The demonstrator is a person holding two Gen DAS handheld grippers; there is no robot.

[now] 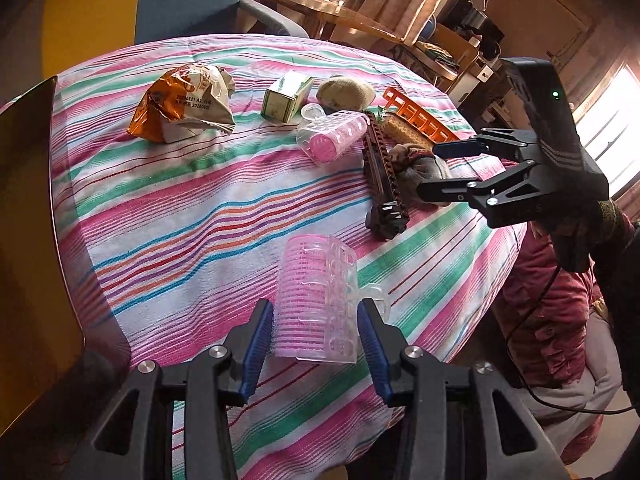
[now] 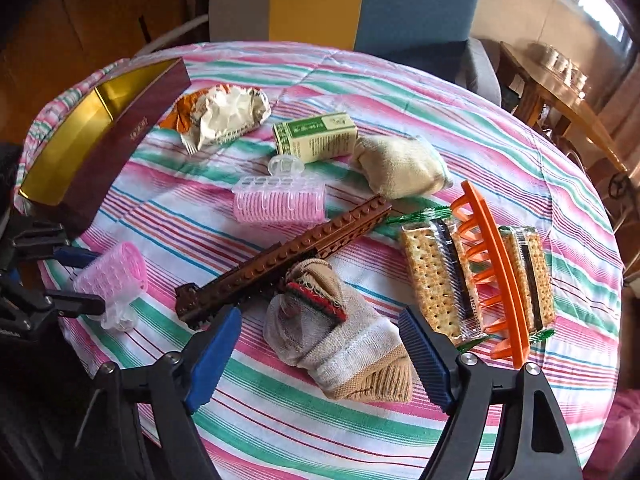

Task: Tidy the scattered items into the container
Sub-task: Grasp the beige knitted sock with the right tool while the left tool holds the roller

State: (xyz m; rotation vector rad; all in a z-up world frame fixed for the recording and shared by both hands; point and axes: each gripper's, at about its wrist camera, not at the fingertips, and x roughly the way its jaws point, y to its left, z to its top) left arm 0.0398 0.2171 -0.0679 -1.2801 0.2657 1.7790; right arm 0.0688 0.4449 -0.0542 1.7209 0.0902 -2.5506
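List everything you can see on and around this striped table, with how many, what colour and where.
Pink plastic hair roller: two; one between the left gripper's pads, one mid-table.
Crumpled snack bag: one, orange and white, near the box.
Green-and-cream carton: one, far middle.
Rolled cream sock: one, beside the carton.
Brown brick-built bar: one, centre, diagonal.
Patterned beige sock: one, between the right gripper's pads.
Cracker packets: two, right side.
Orange plastic rack: one, over the crackers.
Maroon box, gold inside: one, left edge.
Striped tablecloth: one.
Left gripper: one.
Right gripper: one, open.
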